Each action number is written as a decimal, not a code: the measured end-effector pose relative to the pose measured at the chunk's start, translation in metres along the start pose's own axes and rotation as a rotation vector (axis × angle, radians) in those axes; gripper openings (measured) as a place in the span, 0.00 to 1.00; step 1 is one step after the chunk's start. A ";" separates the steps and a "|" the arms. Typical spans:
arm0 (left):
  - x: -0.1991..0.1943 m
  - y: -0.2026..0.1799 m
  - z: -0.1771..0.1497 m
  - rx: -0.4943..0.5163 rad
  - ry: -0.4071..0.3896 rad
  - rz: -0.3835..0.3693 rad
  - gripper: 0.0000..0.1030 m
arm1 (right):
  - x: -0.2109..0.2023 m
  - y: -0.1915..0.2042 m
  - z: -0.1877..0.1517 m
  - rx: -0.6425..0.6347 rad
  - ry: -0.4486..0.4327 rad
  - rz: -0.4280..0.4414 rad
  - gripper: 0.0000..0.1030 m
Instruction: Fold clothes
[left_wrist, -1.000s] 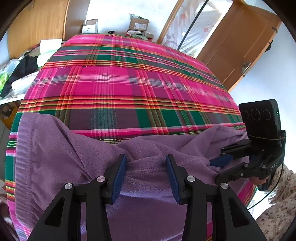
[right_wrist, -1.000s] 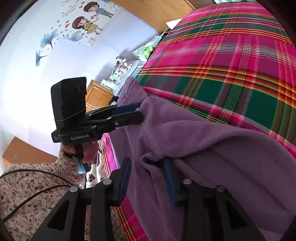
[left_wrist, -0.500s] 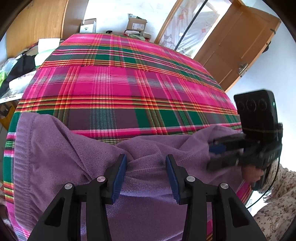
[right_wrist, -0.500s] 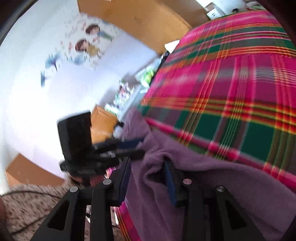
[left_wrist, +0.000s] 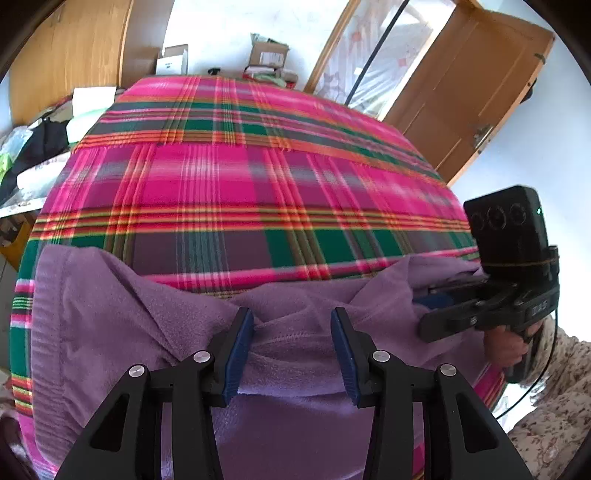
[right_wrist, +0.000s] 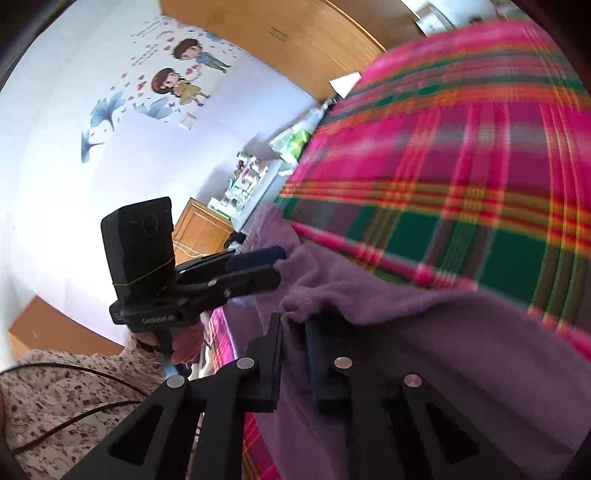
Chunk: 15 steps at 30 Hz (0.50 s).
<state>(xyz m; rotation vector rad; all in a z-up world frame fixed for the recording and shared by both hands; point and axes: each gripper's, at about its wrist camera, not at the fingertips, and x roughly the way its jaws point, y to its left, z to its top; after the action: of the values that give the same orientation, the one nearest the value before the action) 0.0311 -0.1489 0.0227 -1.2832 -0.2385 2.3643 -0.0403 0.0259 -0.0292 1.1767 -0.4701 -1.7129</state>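
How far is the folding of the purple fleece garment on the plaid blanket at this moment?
Done: the purple fleece garment lies on the pink and green plaid blanket, rumpled, with no neat fold visible. In hand: the right gripper has just been closing and pinches a fabric edge; the left gripper stands open around a ridge of fleece. Left: the left grip, then apparently the whole fold.

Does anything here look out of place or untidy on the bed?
Only the purple fleece garment: it lies bunched and creased at the near edge of the plaid blanket, not yet flat. Nothing looks spilled or damaged.
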 end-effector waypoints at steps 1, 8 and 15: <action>-0.002 -0.003 0.001 0.012 -0.011 -0.009 0.44 | -0.002 0.002 0.001 -0.018 -0.014 -0.009 0.08; -0.004 -0.026 0.005 0.186 -0.034 -0.094 0.44 | -0.018 0.009 0.005 -0.104 -0.103 -0.092 0.07; 0.007 -0.048 0.022 0.351 -0.026 -0.151 0.44 | -0.029 0.015 0.001 -0.139 -0.146 -0.040 0.08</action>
<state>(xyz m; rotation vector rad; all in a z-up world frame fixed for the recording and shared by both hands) 0.0240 -0.1016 0.0469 -1.0310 0.0690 2.1754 -0.0324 0.0441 -0.0035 0.9723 -0.4110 -1.8439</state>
